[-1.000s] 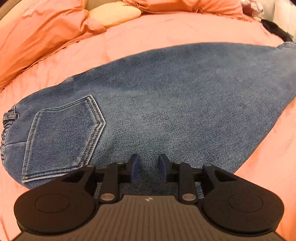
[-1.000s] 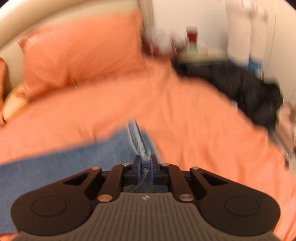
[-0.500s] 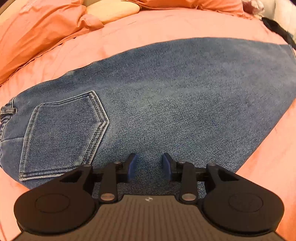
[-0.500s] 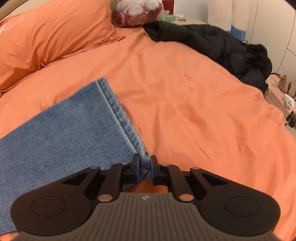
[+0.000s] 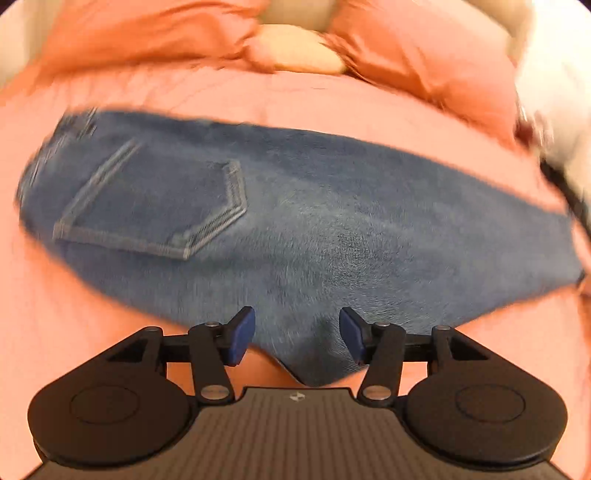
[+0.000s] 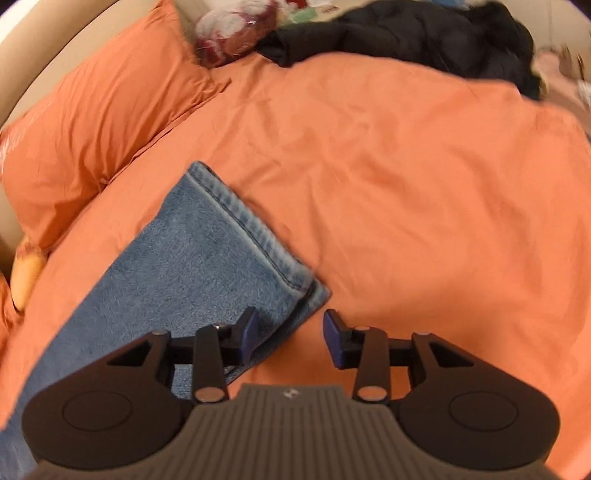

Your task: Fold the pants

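The blue jeans [image 5: 314,221] lie flat across an orange duvet [image 6: 424,192], folded lengthwise so one back pocket [image 5: 155,206] faces up toward the left of the left wrist view (that view is smeared by motion, so fine stitching is hard to read). In the right wrist view the leg end of the jeans [image 6: 207,266] runs diagonally, its stitched hem [image 6: 255,236] lying on the duvet with a second layer of hem peeking out beneath at the near corner.

The left gripper [image 5: 297,334] hangs over the near edge of the denim, its jaws having just been opening; they now stand well apart, a bulge of fabric sitting in the gap without either blue pad pressing it. The right gripper [image 6: 290,338] has also just been spreading its jaws; they are parted to a moderate width, the left pad over the hem corner, the right over bare duvet, gripping nothing.

Farther off sit orange pillows [image 6: 96,122], a pale yellow cushion [image 5: 299,51] between them, a black jacket [image 6: 406,33], and a red-and-white bundle [image 6: 236,33].
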Available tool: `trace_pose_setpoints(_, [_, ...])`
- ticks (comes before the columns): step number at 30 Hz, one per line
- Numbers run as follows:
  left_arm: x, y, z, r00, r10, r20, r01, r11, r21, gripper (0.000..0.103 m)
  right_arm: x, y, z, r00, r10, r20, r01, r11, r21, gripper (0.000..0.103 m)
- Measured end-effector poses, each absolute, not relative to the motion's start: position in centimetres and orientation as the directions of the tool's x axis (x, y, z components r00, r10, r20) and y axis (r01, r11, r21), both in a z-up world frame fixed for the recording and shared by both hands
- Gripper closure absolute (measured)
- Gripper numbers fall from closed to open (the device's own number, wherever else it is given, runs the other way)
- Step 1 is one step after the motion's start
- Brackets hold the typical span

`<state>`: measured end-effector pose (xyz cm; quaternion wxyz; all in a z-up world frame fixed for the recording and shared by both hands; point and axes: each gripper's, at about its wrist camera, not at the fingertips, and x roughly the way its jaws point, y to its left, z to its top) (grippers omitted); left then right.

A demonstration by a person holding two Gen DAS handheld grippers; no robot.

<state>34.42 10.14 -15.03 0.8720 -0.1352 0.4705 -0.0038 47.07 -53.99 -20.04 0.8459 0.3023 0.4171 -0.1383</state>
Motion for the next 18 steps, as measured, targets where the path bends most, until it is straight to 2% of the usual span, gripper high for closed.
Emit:
trace_pose_setpoints(3, [33.3, 12.4, -16.0, 0.575, -0.171, -0.8, -0.263, 0.887, -0.379, 0.033, 47.1, -54.2, -20.9, 0.628, 0.031, -0.778, 0.512, 0.736, 0.443, 0.067])
trace_pose_setpoints(5, [32.8, 13.8, -17.4, 0.573, -0.209, -0.792, -0.347, 0.814, -0.466, 0.033, 47.3, -54.4, -21.4, 0.636, 0.034, -0.771, 0.521, 0.717, 0.463, 0.067])
trace_pose_setpoints(9, [32.7, 14.5, -20.2, 0.594, -0.291, -0.75, -0.409, 0.693, -0.594, 0.033, 47.2, -55.1, -22.4, 0.663, 0.04, -0.747, 0.54, 0.665, 0.515, 0.068])
trace_pose_setpoints(11, [33.5, 13.9, -21.1, 0.593, -0.289, -0.751, -0.407, 0.697, -0.59, 0.034, 47.2, -55.2, -22.7, 0.673, 0.031, -0.739, 0.55, 0.647, 0.528, 0.069])
trace_pose_setpoints(14, [34.4, 12.8, -21.1, 0.564, -0.272, -0.78, -0.402, 0.735, -0.546, 0.072, 47.8, -54.5, -22.0, 0.657, -0.012, -0.754, 0.546, 0.697, 0.465, 0.079])
trace_pose_setpoints(18, [36.6, 10.1, -19.7, 0.458, -0.146, -0.877, -0.351, 0.877, -0.33, 0.071, 49.0, -53.0, -20.3, 0.61, -0.085, -0.788, 0.501, 0.812, 0.3, 0.09])
